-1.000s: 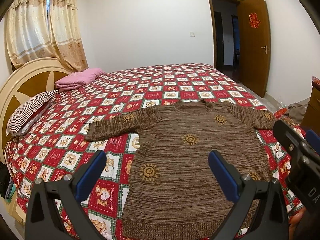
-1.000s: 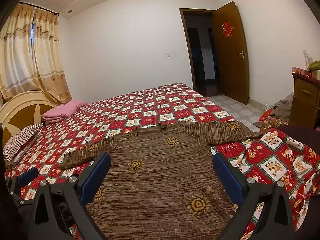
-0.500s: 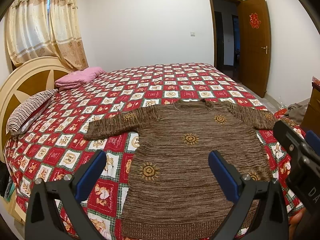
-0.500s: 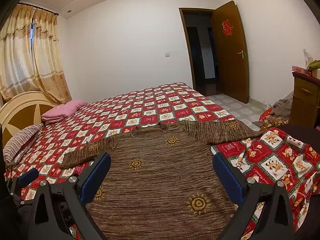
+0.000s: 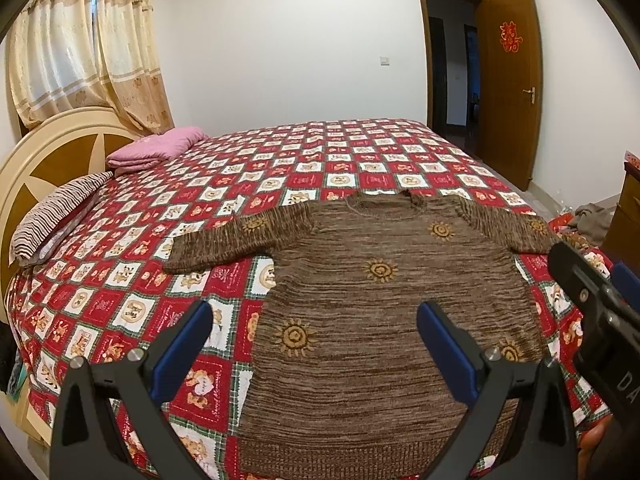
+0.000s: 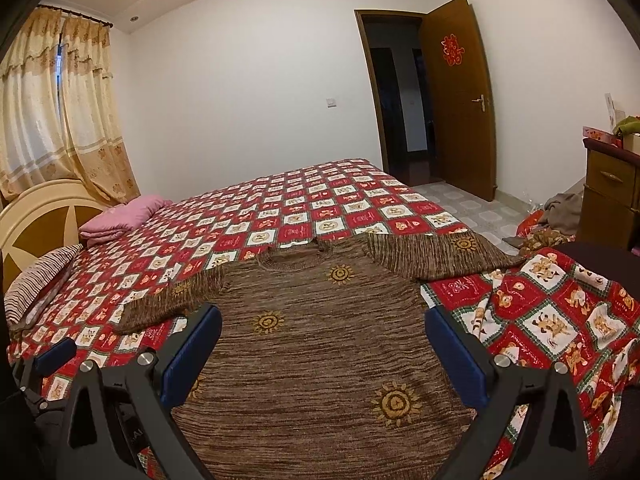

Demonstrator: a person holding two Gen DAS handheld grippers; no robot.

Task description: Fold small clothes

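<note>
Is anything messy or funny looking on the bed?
Mostly neat: the sweater lies flat, sleeves out. Only the quilt looks rumpled at the bed's right corner, and clothes lie heaped on the floor by the dresser.

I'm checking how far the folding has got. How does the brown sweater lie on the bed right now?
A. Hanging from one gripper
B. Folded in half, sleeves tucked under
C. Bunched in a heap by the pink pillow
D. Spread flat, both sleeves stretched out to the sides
D: the brown sweater lies flat on the quilt with both sleeves out sideways, and the left gripper and right gripper are open, holding nothing.
</note>
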